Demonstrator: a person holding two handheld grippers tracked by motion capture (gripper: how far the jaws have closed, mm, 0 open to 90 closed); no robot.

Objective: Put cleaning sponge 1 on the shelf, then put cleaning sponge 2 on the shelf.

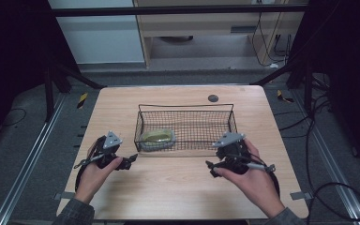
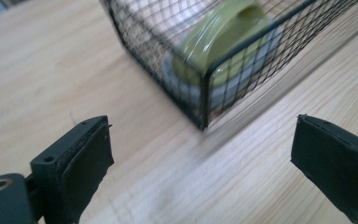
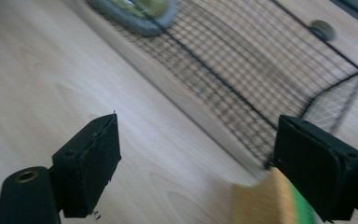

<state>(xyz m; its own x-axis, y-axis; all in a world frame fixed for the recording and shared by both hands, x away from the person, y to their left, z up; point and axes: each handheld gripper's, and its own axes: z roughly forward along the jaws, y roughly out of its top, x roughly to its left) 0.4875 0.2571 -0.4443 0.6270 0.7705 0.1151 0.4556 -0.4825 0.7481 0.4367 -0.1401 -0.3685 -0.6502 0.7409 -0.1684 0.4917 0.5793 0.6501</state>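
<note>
**Two hand-held grippers beside the wire basket**

A black wire basket (image 1: 186, 125) stands in the middle of the wooden counter (image 1: 178, 192). Inside it, at its left near corner, lies a greyish dish with something yellow-green in it (image 1: 157, 138), close against the mesh wall (the left gripper view shows it right behind the corner post (image 2: 223, 51)).

The left hand-held gripper (image 1: 130, 159) sits just left of the basket's near left corner, pointing towards it. Its jaws are spread wide with nothing between them but bare counter.

The right hand-held gripper (image 1: 212, 168) is held on the near side of the basket's right end, a little above the counter. Its jaws also stand apart. In the right gripper view a yellow and green sponge (image 3: 272, 203) shows at the bottom edge, beside the right jaw; whether the pad touches it I cannot tell, and the other pad is clear of it.

A small dark round disc (image 1: 213, 98) sits in the counter beyond the basket.
</note>
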